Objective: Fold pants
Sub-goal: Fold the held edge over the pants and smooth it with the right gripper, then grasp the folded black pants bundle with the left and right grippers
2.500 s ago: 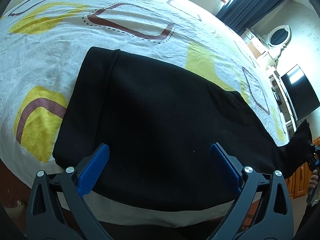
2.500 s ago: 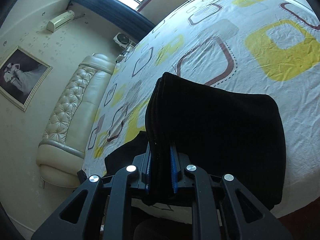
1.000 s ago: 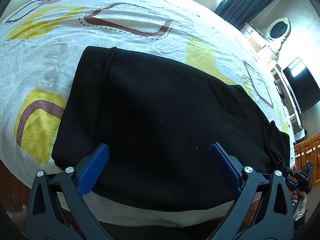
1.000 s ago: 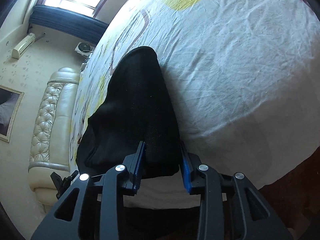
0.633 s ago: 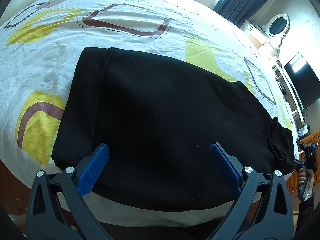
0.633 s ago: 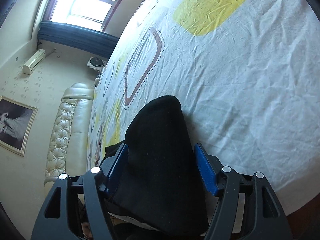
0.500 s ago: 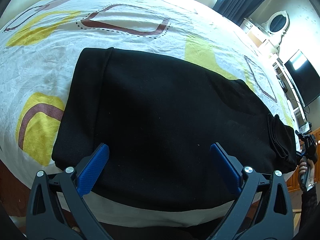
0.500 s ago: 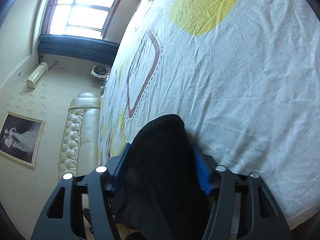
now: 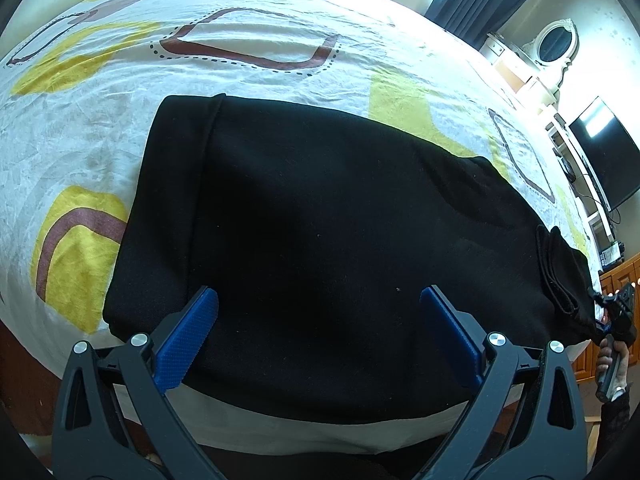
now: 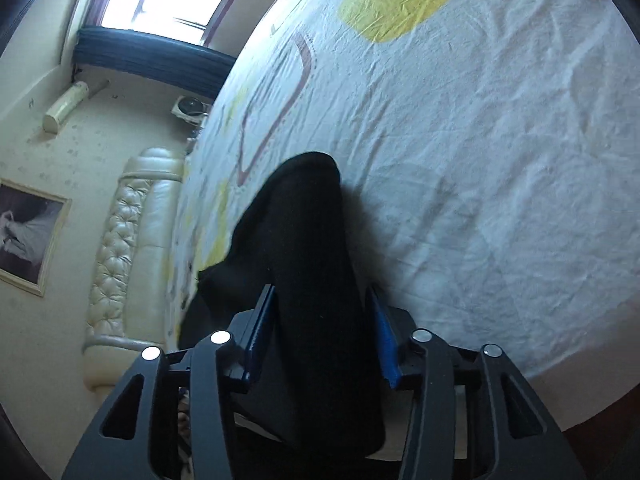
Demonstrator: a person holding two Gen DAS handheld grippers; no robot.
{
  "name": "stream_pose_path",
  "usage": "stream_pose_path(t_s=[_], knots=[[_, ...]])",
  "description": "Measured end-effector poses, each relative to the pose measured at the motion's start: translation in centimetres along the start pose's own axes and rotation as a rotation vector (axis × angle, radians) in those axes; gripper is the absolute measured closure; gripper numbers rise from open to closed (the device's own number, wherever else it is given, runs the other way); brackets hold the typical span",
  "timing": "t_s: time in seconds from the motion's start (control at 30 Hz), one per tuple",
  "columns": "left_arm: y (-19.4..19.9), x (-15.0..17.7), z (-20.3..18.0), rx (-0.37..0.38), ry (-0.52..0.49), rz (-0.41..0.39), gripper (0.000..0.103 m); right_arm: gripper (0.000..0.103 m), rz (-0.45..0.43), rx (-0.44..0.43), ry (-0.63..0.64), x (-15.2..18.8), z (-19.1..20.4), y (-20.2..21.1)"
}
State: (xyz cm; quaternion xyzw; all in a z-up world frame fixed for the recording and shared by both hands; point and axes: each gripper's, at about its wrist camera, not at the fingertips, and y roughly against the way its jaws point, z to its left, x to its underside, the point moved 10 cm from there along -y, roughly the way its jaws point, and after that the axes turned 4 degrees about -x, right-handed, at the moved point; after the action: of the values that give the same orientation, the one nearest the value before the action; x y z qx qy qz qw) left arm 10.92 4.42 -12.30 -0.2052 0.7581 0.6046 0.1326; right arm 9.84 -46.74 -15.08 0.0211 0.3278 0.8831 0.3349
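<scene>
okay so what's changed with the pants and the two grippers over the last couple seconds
The right gripper, shut on the leg end of the black pants, has lowered that end from mid-air onto the bed sheet. The left gripper stayed open over the pants; the folded bulk hasn't moved.

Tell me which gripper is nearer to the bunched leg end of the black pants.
Right. The right gripper grips the bunched leg end; the left gripper stands open above the other end.

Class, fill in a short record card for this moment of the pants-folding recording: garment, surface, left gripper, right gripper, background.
garment: black pants, lying folded on the bed
surface: bedsheet, white with yellow and brown shapes
left gripper: jaws wide apart over the pants, holding nothing
right gripper: jaws closed on the bunched end of the pants
background: television, padded headboard
</scene>
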Motion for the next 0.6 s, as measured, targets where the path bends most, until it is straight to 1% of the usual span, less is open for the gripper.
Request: stream_pose_path(t_s=[0.03, 0.1, 0.13, 0.2, 0.23, 0.27, 0.3, 0.33, 0.37, 0.43, 0.47, 0.53, 0.6], knots=[[0.0, 0.0, 0.0, -0.001, -0.002, 0.0, 0.003, 0.066, -0.014, 0.002, 0.004, 0.2, 0.0, 0.2], [0.0, 0.0, 0.0, 0.001, -0.003, 0.001, 0.003, 0.062, -0.039, 0.008, -0.059, 0.0, 0.1, 0.8], [0.0, -0.1, 0.0, 0.004, -0.002, 0.002, 0.003, 0.061, -0.067, 0.048, -0.059, -0.4, 0.4, 1.3], [0.0, -0.1, 0.1, 0.01, 0.001, 0.002, 0.003, 0.057, -0.156, 0.186, 0.015, -1.3, 1.8, 2.8], [0.0, -0.1, 0.1, 0.012, 0.004, 0.003, 0.003, 0.057, -0.193, 0.225, 0.06, -1.6, 3.1, 3.3], [0.0, -0.1, 0.1, 0.014, 0.006, 0.004, 0.003, 0.057, -0.214, 0.217, 0.096, -1.5, 4.8, 3.3], [0.0, -0.2, 0.2, 0.016, 0.006, 0.005, 0.003, 0.057, -0.212, 0.184, 0.122, -1.1, 6.6, 2.7], [0.0, -0.2, 0.2, 0.019, 0.006, 0.006, 0.003, 0.057, -0.195, 0.135, 0.143, -0.4, 8.4, 1.7], [0.0, -0.2, 0.2, 0.023, 0.005, 0.008, 0.003, 0.057, -0.155, 0.074, 0.158, 0.6, 10.1, 0.3], [0.1, -0.1, 0.2, 0.033, 0.004, 0.011, 0.003, 0.057, -0.039, -0.058, 0.165, 3.3, 13.3, -3.4], [0.2, -0.2, 0.2, 0.04, 0.007, 0.013, 0.003, 0.057, 0.009, -0.104, 0.157, 4.7, 14.2, -5.1], [0.3, -0.2, 0.3, 0.061, 0.023, 0.015, 0.003, 0.057, 0.1, -0.171, 0.139, 7.2, 15.8, -8.3], [0.4, -0.4, 0.5, 0.087, 0.051, 0.016, 0.003, 0.055, 0.204, -0.209, 0.132, 9.9, 16.7, -11.1]])
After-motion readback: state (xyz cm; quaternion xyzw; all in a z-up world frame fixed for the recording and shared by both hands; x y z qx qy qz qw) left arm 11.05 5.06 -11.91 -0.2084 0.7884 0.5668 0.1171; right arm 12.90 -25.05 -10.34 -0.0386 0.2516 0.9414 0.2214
